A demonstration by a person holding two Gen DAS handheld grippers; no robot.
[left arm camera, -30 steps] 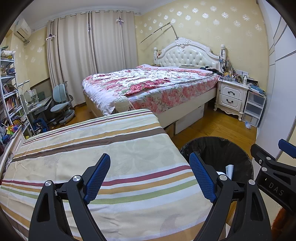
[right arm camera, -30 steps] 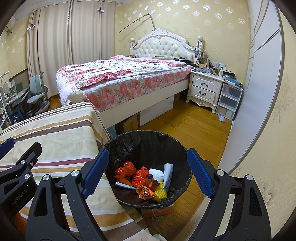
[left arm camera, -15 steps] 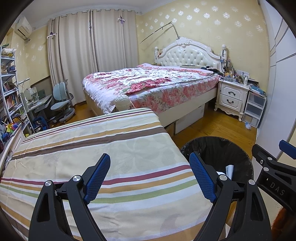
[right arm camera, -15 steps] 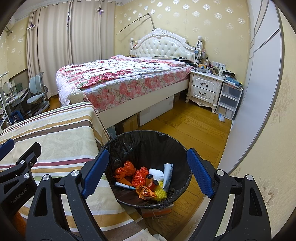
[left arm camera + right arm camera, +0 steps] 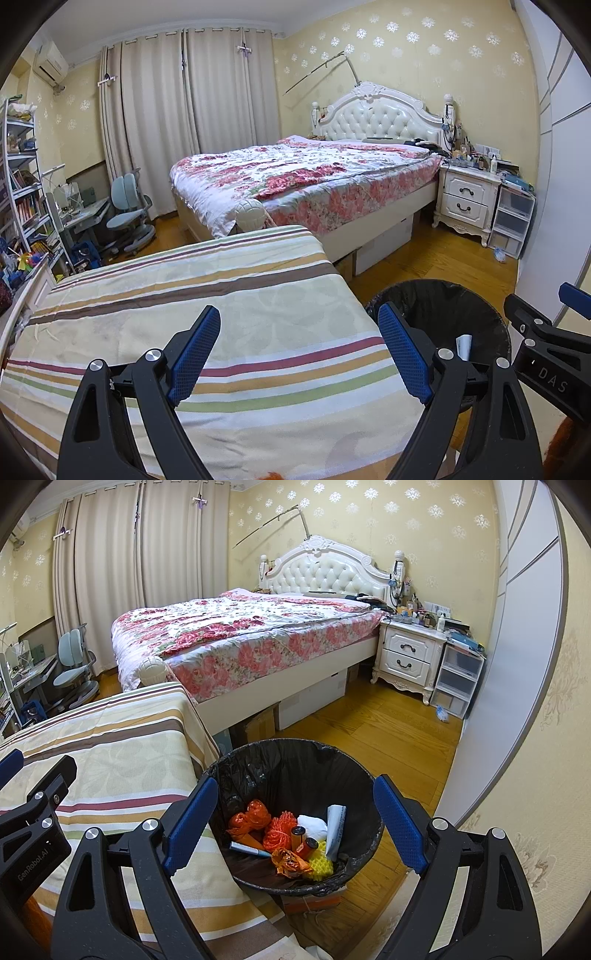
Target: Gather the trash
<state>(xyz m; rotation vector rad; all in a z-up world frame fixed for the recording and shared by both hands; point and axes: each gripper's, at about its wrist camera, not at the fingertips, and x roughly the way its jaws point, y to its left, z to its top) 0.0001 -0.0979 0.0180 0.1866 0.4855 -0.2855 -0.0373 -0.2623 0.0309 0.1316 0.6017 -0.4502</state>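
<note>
the left gripper [image 5: 299, 350] is released, jaws wide apart with nothing between them, hovering over the striped bed [image 5: 184, 306]. the bed's right edge runs just right of its right finger, and past that edge stands the trash bin [image 5: 436, 299], one black-lined bin on the wooden floor [image 5: 424, 262]. ahead of the gripper the striped cover lies flat up to its far edge.

the right gripper [image 5: 295, 823] is also released and holds nothing; it hangs directly above the trash bin [image 5: 295, 760], whose rim shows between its two blue fingers [image 5: 190, 823]. the bin's left rim touches or nearly touches the striped bed's [image 5: 110, 746] side edge; i cannot tell which. inside the bin lies the trash [image 5: 288, 834]: several orange net pieces, two small orange-capped bottles, one yellow net piece, one white wad, one grey-white tube and one blue-tipped stick. to the right of the gripper, open floor [image 5: 388, 738] runs to the white wardrobe [image 5: 517, 664]. ahead stands one floral bed [image 5: 240, 635] and one nightstand [image 5: 410, 653].
</note>
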